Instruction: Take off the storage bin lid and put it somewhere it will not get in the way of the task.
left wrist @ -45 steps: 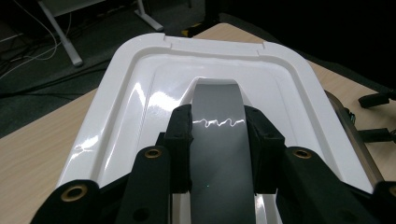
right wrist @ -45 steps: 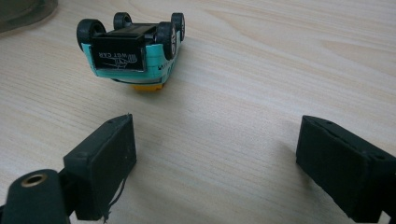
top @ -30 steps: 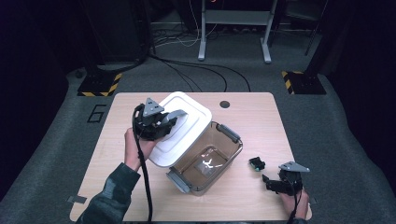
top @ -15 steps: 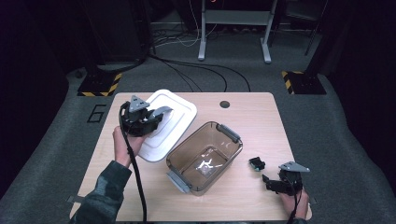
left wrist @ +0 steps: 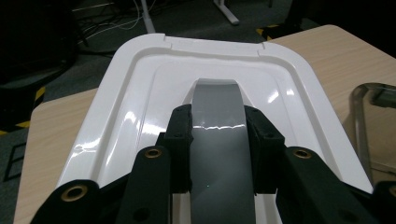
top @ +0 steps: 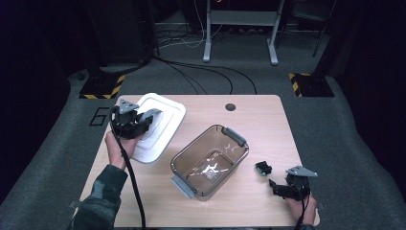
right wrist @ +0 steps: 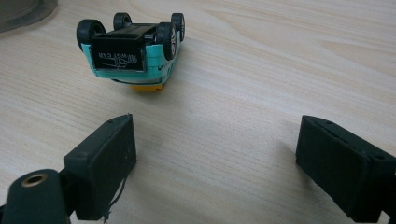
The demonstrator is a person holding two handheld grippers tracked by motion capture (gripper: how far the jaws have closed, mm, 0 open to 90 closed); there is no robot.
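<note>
Step in hand: the white lid (top: pixel 158 127) is off the clear box (top: pixel 210 160) and is being carried away; I judge it is about to be put down at the left part of the high view.
Left gripper: the left gripper (top: pixel 139 125) is clamped on the grey handle (left wrist: pixel 218 140) in the middle of the lid; in the left gripper view both black jaws press on the sides of this handle.
Lid, place: upper left of the table (top: pixel 268 120) in the high view, with its far corner over the table's back edge, well apart from the box.
Box, place: middle of the high view, turned at an angle, open at the top, nothing inside that I can see except reflections.
Right gripper: the right gripper (top: pixel 280 187) has its jaws apart and grasps nothing; it rests at the lower right of the high view.
Toy car: the small toy car (right wrist: pixel 133 49) lies upside down, wheels up, just ahead of the right jaws and between them and the box.
Next move, my judgement: lay the lid flat and wholly on the wood, let go of the handle, then bring the right jaws around the car.
Edges: the lid overhangs the back edge, so it could tip if released there; the right hand is near the front edge.
Open room: bare wood at the upper right and in front of the lid gives space.
</note>
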